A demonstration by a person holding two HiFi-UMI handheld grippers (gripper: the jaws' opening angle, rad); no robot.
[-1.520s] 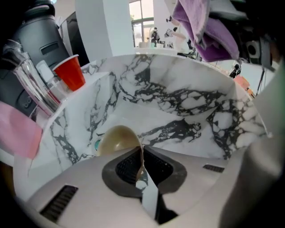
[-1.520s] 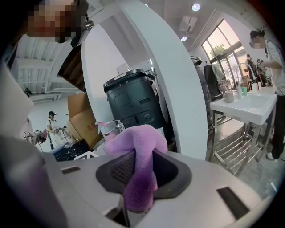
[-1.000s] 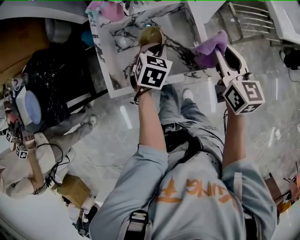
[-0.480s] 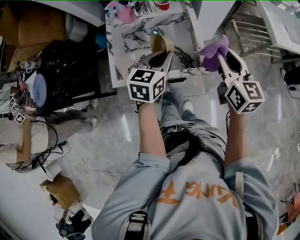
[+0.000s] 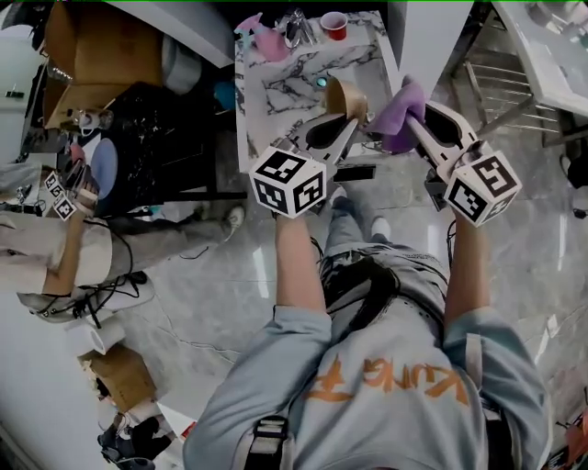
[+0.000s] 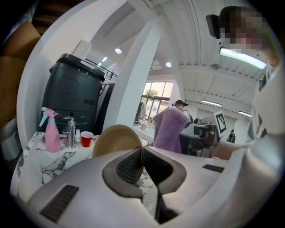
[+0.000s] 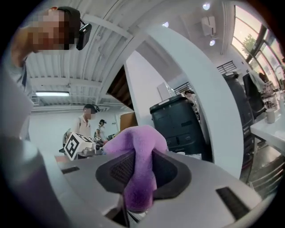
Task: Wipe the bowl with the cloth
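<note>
Polished grey floor (image 5: 230, 275) fills most of the head view, and the marble-veined desk (image 5: 276, 92) stands ahead of the person. Both tools are lifted clear of the desk, over its near edge, so nothing on its top hems them in.

The left tongs (image 5: 352, 119) are clamped on the thin rim of the tan bowl (image 5: 347, 99), which stands on edge. Judging by that tilt, the grip presents the bowl's face sideways to the other tool. The right tongs (image 5: 411, 121) are closed on a bunched purple cloth (image 5: 395, 112), with a soft wad poking past the tips as the wiping face. Cloth and bowl sit just beside each other with a small gap between; wiping has not begun.

A pink spray bottle (image 5: 269, 41) and a red cup (image 5: 335, 25) stand at the desk's far end, well apart from the work.
</note>
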